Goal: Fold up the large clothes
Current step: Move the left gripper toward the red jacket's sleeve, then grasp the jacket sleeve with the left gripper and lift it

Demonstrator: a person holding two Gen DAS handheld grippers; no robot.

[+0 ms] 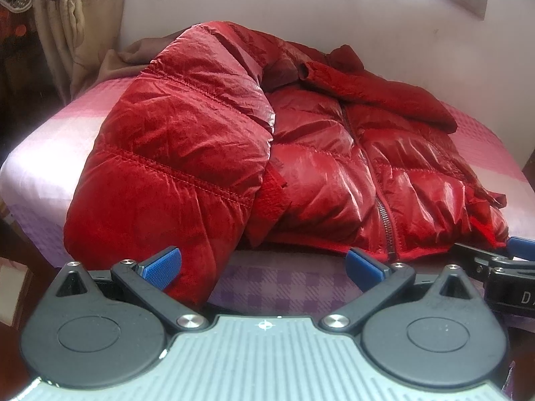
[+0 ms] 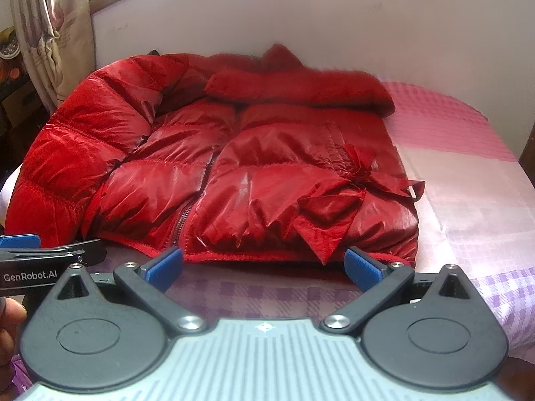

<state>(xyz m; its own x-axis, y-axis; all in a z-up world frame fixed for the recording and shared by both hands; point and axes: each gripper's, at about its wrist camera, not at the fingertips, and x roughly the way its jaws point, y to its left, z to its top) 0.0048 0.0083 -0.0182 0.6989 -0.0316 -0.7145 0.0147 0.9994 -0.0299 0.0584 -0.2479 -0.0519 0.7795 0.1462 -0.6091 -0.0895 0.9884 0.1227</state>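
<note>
We hold the left gripper (image 1: 264,265) and right gripper (image 2: 264,265) spread wide, pinching nothing. Just ahead of both lies the red puffer jacket (image 2: 234,173) on the checked bedspread (image 2: 468,180).

Puffer jacket (image 1: 301,153) lies zipper-up on the bed (image 1: 60,153), one sleeve (image 1: 174,153) folded over its left side, hood toward the wall (image 2: 301,16) behind; both grippers, left (image 1: 264,267) and right (image 2: 264,267), sit side by side just before its hem, curtain (image 1: 63,16) far left.

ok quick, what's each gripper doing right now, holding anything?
Left gripper: open, holding nothing, at the near hem of the red jacket.
Right gripper: open, holding nothing, also at the hem.
</note>
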